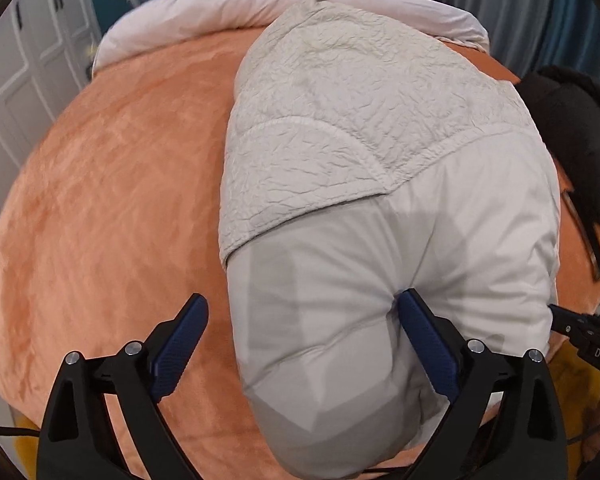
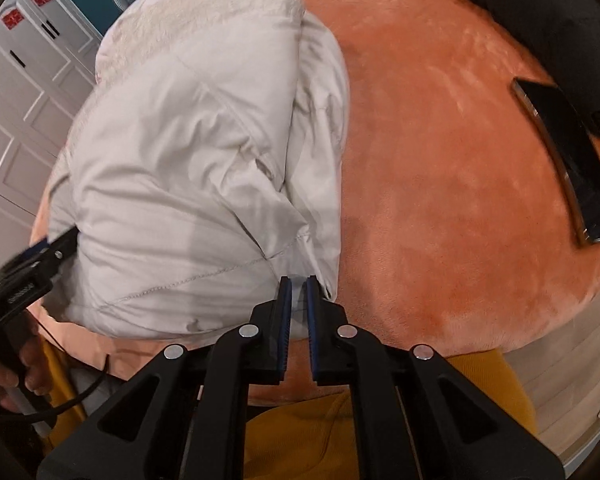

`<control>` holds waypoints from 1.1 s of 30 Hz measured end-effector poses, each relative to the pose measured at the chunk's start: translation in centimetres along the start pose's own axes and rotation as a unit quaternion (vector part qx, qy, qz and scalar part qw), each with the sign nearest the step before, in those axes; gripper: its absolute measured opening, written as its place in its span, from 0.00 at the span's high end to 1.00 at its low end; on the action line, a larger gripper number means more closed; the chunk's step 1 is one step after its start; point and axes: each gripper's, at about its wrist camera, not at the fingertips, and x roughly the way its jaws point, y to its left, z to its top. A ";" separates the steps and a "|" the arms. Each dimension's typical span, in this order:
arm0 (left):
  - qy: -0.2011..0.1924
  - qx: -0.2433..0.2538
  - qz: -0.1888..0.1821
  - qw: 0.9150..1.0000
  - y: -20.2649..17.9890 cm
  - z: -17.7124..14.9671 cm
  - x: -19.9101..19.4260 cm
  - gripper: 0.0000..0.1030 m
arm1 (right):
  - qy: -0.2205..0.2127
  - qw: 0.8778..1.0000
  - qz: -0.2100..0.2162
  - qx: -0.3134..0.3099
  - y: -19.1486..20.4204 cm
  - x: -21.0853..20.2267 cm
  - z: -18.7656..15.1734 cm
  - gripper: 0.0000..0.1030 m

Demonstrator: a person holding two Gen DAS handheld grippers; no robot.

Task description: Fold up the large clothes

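Note:
A pale grey padded jacket [image 1: 380, 208] lies folded on the orange bed cover [image 1: 100, 208], its crinkled lining turned up at the far part. My left gripper [image 1: 302, 312] is open, its right finger pressing into the jacket's near end, its left finger over the bed cover. In the right wrist view the jacket [image 2: 188, 168] lies at the left. My right gripper [image 2: 299, 286] is shut on the jacket's near right corner hem. The left gripper also shows in the right wrist view [image 2: 40, 256] at the jacket's left edge.
A black garment [image 2: 548, 20] and a dark phone [image 2: 568, 160] lie on the bed at the right. A pink quilt [image 1: 260, 4] lies at the bed's far end. White wardrobe doors [image 2: 16, 92] stand at the left. Yellow fabric [image 2: 320, 428] hangs below the bed's near edge.

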 end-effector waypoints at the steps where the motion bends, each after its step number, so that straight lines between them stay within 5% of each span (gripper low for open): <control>1: 0.006 -0.009 -0.010 1.000 0.2 0.3 -0.5 0.12 | -0.012 1.000 0.005 -0.002 -0.2 -0.8 0.3 0.90; 6: -0.040 -0.063 -0.044 0.996 2.1 4.3 -4.4 0.17 | -0.108 0.993 0.049 -0.002 0.3 -5.7 5.2 0.64; 11: -0.085 -0.102 -0.056 0.990 3.4 13.4 -4.9 0.17 | -0.148 0.988 0.035 0.006 0.7 -4.6 11.4 0.61; 15: -0.107 -0.101 -0.011 0.989 3.1 19.5 -2.4 0.19 | -0.141 0.987 0.060 0.045 0.5 -1.3 14.0 0.61; 17: -0.096 -0.106 0.013 0.990 3.1 21.7 0.1 0.28 | -0.128 0.988 0.066 0.056 1.0 0.2 14.5 0.58; 21: -0.053 -0.120 -0.002 0.991 3.1 23.7 5.5 0.40 | -0.124 0.990 0.061 0.039 1.5 1.8 15.0 0.87; 27: -0.001 -0.059 0.005 0.998 -2.4 24.1 12.0 0.41 | -0.113 0.989 0.056 0.072 -1.5 4.6 12.9 0.90; 33: 0.042 -0.003 0.073 0.996 -4.5 23.0 17.3 0.39 | -0.117 0.987 0.068 0.086 -2.2 6.6 12.0 0.90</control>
